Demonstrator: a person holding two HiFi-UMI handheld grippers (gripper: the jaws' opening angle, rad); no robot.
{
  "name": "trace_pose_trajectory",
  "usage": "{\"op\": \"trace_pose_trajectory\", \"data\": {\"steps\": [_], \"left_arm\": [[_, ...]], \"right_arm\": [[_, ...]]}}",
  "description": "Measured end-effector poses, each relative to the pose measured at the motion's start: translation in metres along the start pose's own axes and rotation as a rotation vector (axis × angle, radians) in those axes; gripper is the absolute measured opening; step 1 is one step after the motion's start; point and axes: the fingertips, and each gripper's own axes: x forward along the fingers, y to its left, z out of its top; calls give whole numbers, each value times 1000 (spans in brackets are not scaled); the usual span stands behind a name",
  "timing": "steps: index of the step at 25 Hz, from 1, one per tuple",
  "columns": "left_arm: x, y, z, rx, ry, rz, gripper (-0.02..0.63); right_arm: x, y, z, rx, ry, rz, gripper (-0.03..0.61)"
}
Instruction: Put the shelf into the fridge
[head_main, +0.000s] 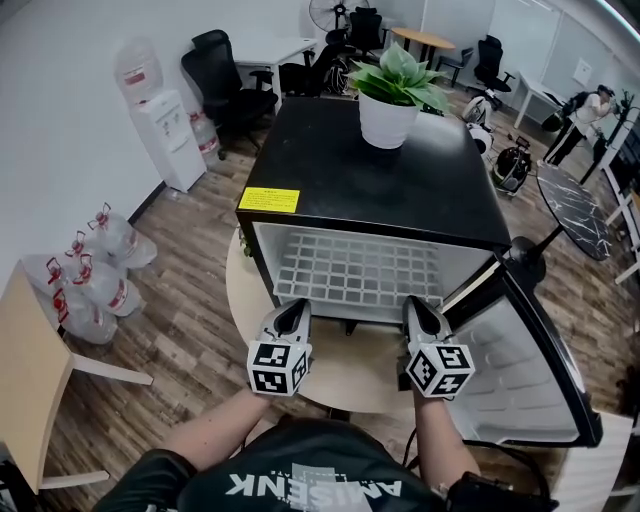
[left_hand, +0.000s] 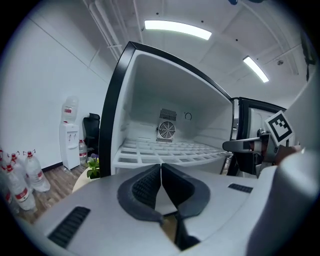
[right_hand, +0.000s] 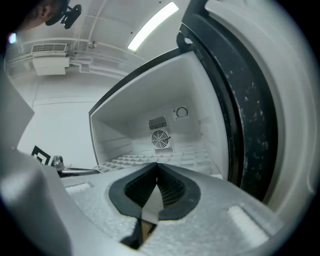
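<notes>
Wood floor (head_main: 190, 335); a round counter (head_main: 245, 292) bears the fridge (head_main: 400, 180), its yellow label (head_main: 269, 200) unreadable. The left hand-held gripper (left_hand: 161, 165) and right hand-held gripper (right_hand: 156, 165) are pressed together.

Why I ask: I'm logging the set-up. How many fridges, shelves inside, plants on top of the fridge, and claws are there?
fridge: 1
shelf inside it: 1
potted plant on top: 1
claws: 2, the left claw and the right claw, both shut
Total: 5
</notes>
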Motion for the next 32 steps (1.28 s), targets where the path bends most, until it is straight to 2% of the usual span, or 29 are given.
{"op": "trace_pose_trajectory", "data": {"steps": [4, 9, 13, 19, 25, 30, 32], "left_arm": [[7, 4, 6, -38, -4, 0, 9], [13, 6, 11, -29, 3, -11, 8], [16, 8, 12, -41, 4, -11, 6], [25, 10, 9, -12, 2, 10, 5], [39, 15, 19, -44, 15, 23, 5], [41, 17, 22, 3, 21, 34, 5], [42, 17, 22, -17, 24, 39, 5]], "right_arm": [[0, 13, -22, 6, 66, 40, 6], [9, -3, -25, 33, 89, -8, 6], [13, -4, -24, 24, 87, -23, 6], [20, -10, -28, 15, 87, -37, 6], [34, -16, -17, 18, 94, -40, 6], [38, -16, -14, 27, 93, -34, 6], [39, -16, -15, 25, 96, -30, 6]]}}
